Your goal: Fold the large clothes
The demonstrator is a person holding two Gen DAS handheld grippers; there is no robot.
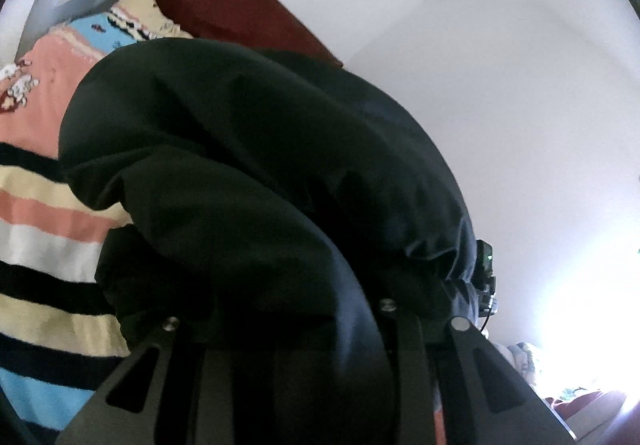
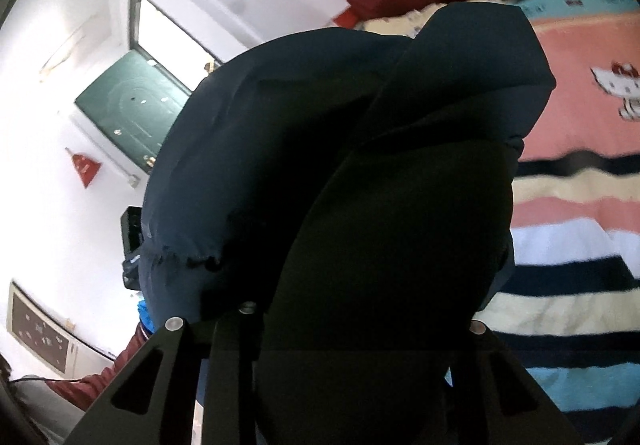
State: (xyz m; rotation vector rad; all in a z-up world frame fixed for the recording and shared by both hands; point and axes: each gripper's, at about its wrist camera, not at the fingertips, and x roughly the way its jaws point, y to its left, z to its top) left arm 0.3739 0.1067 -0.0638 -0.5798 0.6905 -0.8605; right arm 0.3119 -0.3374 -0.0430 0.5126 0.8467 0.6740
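Note:
A large dark navy garment [image 1: 256,165] fills the middle of the left wrist view and drapes over my left gripper [image 1: 316,329], hiding the fingertips. The cloth bunches between the finger bases, so the left gripper looks shut on it. In the right wrist view the same garment [image 2: 360,165] hangs lifted over my right gripper [image 2: 352,325], which is also buried in the cloth and looks shut on it. Both grippers hold the garment up above the bed. The other gripper's camera body [image 1: 486,273] shows just past the cloth edge.
A striped blanket [image 1: 44,245] in pink, cream, black and blue covers the bed, also in the right wrist view [image 2: 580,245]. A dark red headboard [image 1: 224,1] stands at the wall. A green door [image 2: 136,105] and bright window are at left.

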